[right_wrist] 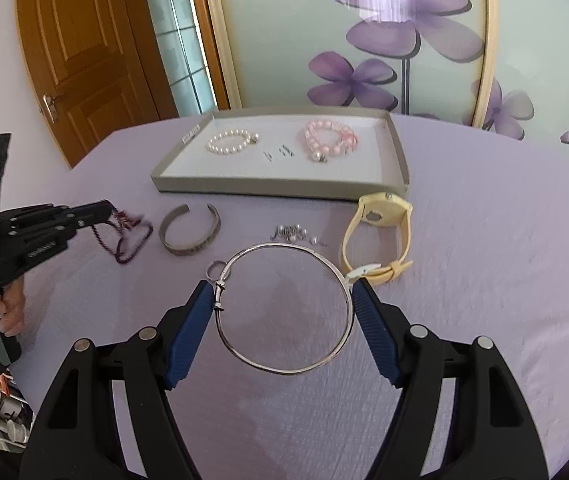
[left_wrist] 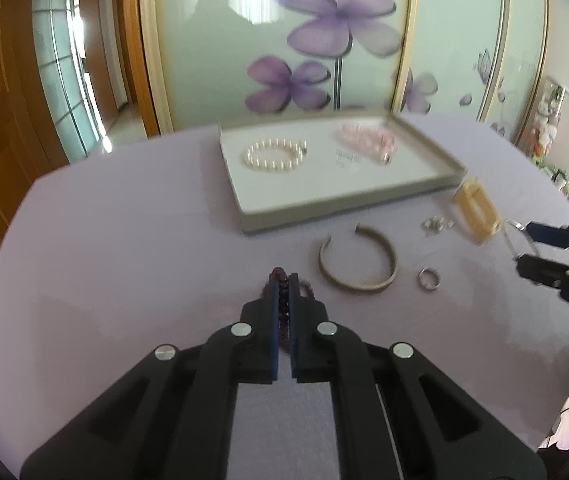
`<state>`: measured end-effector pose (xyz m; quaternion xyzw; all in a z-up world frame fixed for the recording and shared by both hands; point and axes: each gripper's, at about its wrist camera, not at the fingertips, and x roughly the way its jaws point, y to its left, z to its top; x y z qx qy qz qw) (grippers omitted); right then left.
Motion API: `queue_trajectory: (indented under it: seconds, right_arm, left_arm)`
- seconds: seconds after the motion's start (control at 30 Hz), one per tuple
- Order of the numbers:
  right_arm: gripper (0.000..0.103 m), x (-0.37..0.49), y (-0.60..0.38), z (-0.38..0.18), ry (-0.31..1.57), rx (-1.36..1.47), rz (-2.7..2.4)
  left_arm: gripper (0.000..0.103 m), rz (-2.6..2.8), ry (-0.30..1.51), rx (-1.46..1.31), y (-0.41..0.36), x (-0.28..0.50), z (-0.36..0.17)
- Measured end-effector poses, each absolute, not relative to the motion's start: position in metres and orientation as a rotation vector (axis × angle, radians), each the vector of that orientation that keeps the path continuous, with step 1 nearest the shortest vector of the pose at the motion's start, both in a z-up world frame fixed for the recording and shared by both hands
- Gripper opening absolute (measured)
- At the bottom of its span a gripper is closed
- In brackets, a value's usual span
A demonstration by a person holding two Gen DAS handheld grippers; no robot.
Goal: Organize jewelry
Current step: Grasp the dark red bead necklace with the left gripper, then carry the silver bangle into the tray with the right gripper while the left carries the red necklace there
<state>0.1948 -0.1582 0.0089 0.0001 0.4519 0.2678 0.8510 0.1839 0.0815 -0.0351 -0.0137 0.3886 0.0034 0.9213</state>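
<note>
Gripping dark bead string [left_wrist: 283,300], left tongs [left_wrist: 283,280] hide most; right tongs [right_wrist: 284,292] clamp silver bangle [right_wrist: 284,308]

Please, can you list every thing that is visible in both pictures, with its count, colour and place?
Shallow grey cardboard tray: one, white inside, far on the table.
White pearl bracelet: one, in tray, left.
Pink bead bracelet: one, in tray, right.
Open grey metal cuff: one, on the cloth before the tray.
Small silver ring: one, near the cuff.
Loose silvery beads: a small heap, mid-table.
Pale yellow wristwatch: one, right of the beads.
Dark red beaded strand: one, clamped in the left gripper.
Thin silver bangle: one, between the pads of the right gripper.
Lilac tablecloth: one.
Person's hand: one, lower left.
</note>
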Motion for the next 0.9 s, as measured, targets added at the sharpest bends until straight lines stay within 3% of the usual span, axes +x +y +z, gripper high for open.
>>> queue_trajectory:
  seconds: [0.53,0.9]
  right_arm:
    - [0.073,0.210,-0.162,0.054,0.840,0.017,0.559]
    - [0.073,0.250,-0.165,0.061,0.812,0.045,0.546]
  left_arm:
    - [0.004,0.015,0.538,-0.049,0.074,0.174,0.092]
    - [0.004,0.036,0.505,-0.090,0.069,0.226,0.119]
